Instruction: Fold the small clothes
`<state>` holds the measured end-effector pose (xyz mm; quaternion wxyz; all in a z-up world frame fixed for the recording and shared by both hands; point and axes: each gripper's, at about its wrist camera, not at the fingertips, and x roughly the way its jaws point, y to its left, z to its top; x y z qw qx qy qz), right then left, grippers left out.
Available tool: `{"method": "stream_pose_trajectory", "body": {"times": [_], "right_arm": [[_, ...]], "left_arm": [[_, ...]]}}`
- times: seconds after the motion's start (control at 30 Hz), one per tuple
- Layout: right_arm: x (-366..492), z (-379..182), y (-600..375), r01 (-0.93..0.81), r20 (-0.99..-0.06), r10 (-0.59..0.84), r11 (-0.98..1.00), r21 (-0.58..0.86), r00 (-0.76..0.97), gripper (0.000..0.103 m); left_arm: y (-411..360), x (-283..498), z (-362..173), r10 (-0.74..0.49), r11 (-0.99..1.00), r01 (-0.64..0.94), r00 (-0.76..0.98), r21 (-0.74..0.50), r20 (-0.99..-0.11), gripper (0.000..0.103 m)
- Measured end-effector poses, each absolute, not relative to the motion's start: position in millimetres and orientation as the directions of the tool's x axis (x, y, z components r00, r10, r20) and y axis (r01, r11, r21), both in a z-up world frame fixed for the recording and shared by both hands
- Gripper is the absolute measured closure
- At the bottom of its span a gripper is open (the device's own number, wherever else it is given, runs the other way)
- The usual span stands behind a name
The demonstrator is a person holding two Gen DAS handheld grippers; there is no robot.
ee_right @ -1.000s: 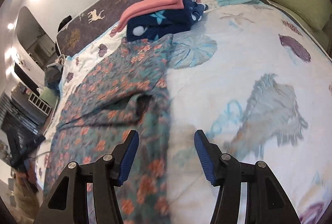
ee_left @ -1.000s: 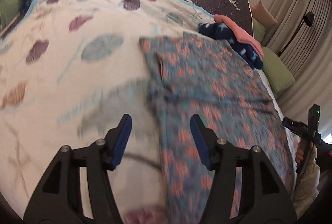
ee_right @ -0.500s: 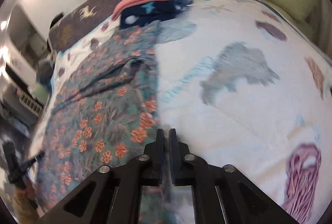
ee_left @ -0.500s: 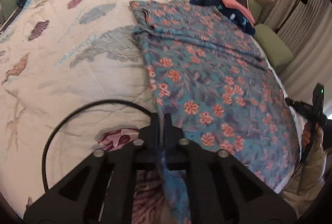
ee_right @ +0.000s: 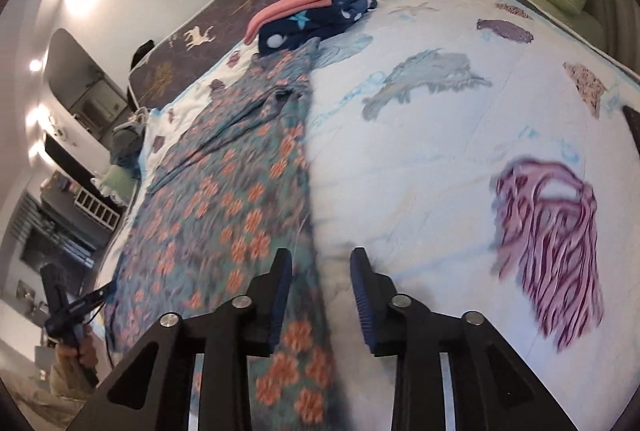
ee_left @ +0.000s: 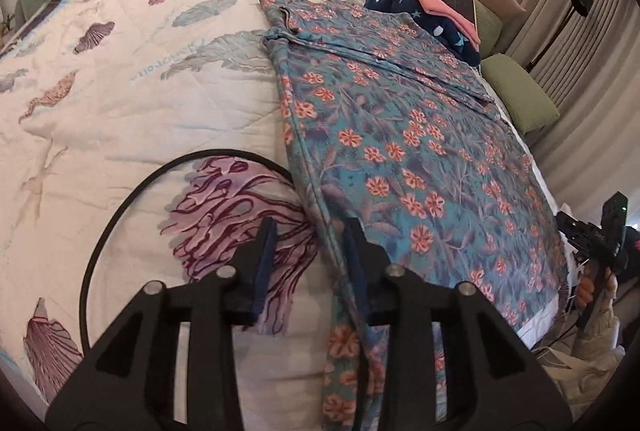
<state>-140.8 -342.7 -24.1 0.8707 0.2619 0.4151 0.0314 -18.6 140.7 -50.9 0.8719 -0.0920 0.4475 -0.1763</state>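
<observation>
A teal garment with orange flowers (ee_left: pixel 400 135) lies spread flat on the bed; it also shows in the right wrist view (ee_right: pixel 224 199). My left gripper (ee_left: pixel 310 265) is open, its jaws straddling the garment's left edge near the bed's front. My right gripper (ee_right: pixel 320 289) is open, its jaws either side of the garment's right edge. Neither holds cloth. The other hand-held gripper shows at the far side in each view: the right one (ee_left: pixel 596 235) and the left one (ee_right: pixel 68 307).
The white quilt (ee_left: pixel 120 103) with sea-life prints covers the bed. A folded pink and navy stack (ee_left: pixel 432 15) sits at the garment's far end, also in the right wrist view (ee_right: pixel 308 19). A black cable (ee_left: pixel 120 207) loops on the quilt. Green pillows (ee_left: pixel 520 95) lie beside the bed.
Both grippers were open a second ago, shut on the garment's edges half a second ago while pulling back toward the bed's front, and have now opened and let go.
</observation>
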Motion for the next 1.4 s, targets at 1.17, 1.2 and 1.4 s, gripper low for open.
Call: {"method": "stream_pose_trajectory", "body": {"times": [1.17,1.2,1.4], "right_arm": [[-217,-21,-308,0.192,-0.693,0.199,0.876,0.443,0.693,0.039],[-217,-21,-307,0.191,-0.695,0.2,0.877,0.442,0.691,0.039],[-219,-22,-308,0.18,-0.702,0.215,0.878,0.444,0.679,0.038]], "left_arm": [[201,-146,28,-0.244,0.969,0.168,0.769,-0.181,-0.59,0.041],[185,-139,16,-0.276,0.961,0.21,0.733,-0.178,-0.622,0.041],[111,-111,-59,-0.208,0.953,0.301,0.561,-0.037,-0.801,0.041]]}}
